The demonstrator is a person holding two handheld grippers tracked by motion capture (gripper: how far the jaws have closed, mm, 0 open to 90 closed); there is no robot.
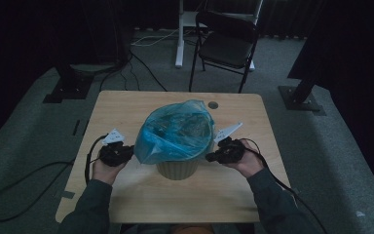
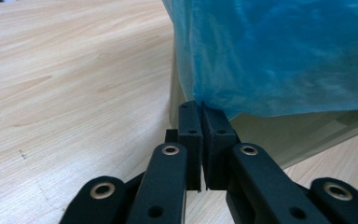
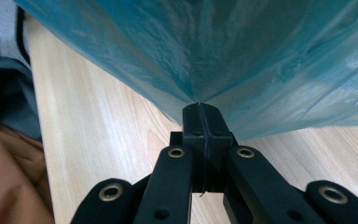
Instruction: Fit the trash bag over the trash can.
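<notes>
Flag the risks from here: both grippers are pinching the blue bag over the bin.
1. The blue bag is thin film, and the left gripper and right gripper each clamp just its edge; a hard pull could tear it or slip it free.
2. The bin looks light and stands free on the table; uneven pulling might tip or drag it.
3. The bag balloons above the rim, so it may spring off once released.

the bin (image 1: 177,168) with its blue bag (image 1: 175,131) stands mid-table and blocks any straight path between the left gripper (image 1: 129,153) and the right gripper (image 1: 212,157), each pinched onto the bag's edge at its side. the bare table (image 1: 126,105) lies free at the far left, the far right and along the near edge. a small hole (image 1: 213,105) sits just beyond the bag.
</notes>
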